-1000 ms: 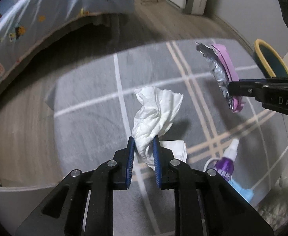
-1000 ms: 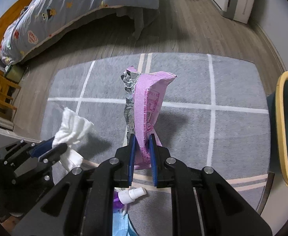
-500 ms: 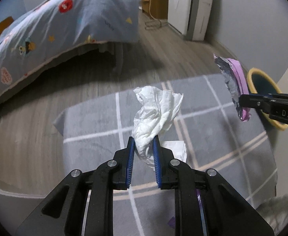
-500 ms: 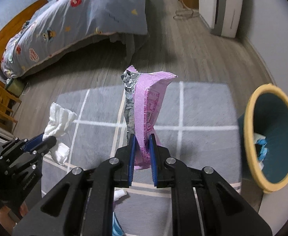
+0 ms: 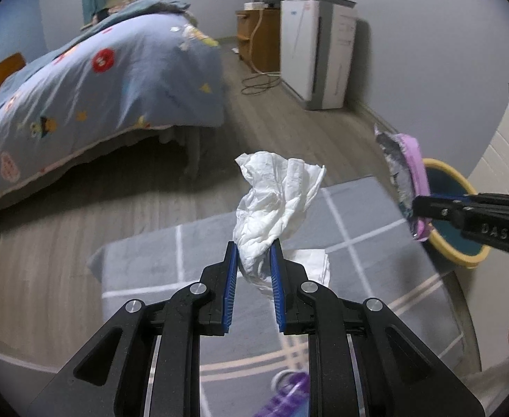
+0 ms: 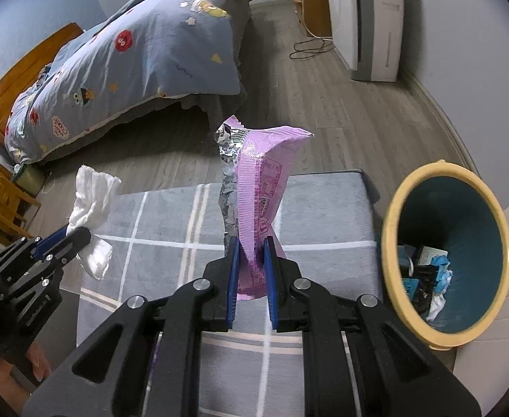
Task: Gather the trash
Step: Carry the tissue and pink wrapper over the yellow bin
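Observation:
My left gripper [image 5: 253,253] is shut on a crumpled white tissue [image 5: 277,201] and holds it up above the grey rug [image 5: 157,264]. The tissue also shows in the right wrist view [image 6: 93,196]. My right gripper [image 6: 251,246] is shut on a pink foil-lined snack wrapper [image 6: 258,191], held upright in the air. The wrapper also shows at the right of the left wrist view [image 5: 407,173]. A teal bin with a yellow rim [image 6: 498,295] stands to the right of the rug and holds some trash.
A bed with a blue patterned duvet [image 5: 91,87] fills the far left. A white appliance [image 5: 317,55] and a wooden cabinet [image 5: 258,34] stand by the far wall, with a cable [image 5: 258,83] on the floor. A purple spray bottle [image 5: 285,396] lies on the rug below my left gripper.
Both grippers have risen with their loads, so more of the room shows. The bin has come nearer and further into the right wrist view.

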`<state>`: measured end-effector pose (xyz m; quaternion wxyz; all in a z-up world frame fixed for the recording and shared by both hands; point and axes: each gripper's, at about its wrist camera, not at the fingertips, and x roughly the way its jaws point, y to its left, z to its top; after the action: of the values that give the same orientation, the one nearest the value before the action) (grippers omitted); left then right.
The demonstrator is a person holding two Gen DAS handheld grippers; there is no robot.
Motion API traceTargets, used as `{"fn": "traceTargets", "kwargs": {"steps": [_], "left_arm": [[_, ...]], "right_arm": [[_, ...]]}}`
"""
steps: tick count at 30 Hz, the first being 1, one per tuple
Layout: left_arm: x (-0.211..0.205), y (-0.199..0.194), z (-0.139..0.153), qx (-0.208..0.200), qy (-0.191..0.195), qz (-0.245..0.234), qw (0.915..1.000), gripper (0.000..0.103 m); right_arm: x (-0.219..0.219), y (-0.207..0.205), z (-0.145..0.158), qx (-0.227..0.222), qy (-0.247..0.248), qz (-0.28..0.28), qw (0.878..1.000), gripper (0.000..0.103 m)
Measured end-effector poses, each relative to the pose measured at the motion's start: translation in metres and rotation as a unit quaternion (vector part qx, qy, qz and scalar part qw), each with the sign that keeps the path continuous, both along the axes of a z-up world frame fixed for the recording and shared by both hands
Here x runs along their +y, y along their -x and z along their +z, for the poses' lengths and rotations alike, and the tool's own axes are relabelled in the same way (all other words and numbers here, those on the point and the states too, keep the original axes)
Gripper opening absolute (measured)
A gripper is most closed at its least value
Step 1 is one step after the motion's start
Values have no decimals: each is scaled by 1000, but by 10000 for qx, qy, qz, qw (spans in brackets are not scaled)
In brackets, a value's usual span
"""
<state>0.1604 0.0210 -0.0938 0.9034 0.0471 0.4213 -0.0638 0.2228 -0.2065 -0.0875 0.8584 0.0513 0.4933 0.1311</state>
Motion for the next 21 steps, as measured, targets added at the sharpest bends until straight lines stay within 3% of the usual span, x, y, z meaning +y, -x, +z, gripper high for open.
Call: {"fn": "traceTargets", "kwargs": {"steps": [21], "left_arm": [[-113, -16, -12, 91, -63, -830, 9965, 20]], "right_arm": [[-98, 1, 0, 50, -166, -605, 9980, 14]]}}
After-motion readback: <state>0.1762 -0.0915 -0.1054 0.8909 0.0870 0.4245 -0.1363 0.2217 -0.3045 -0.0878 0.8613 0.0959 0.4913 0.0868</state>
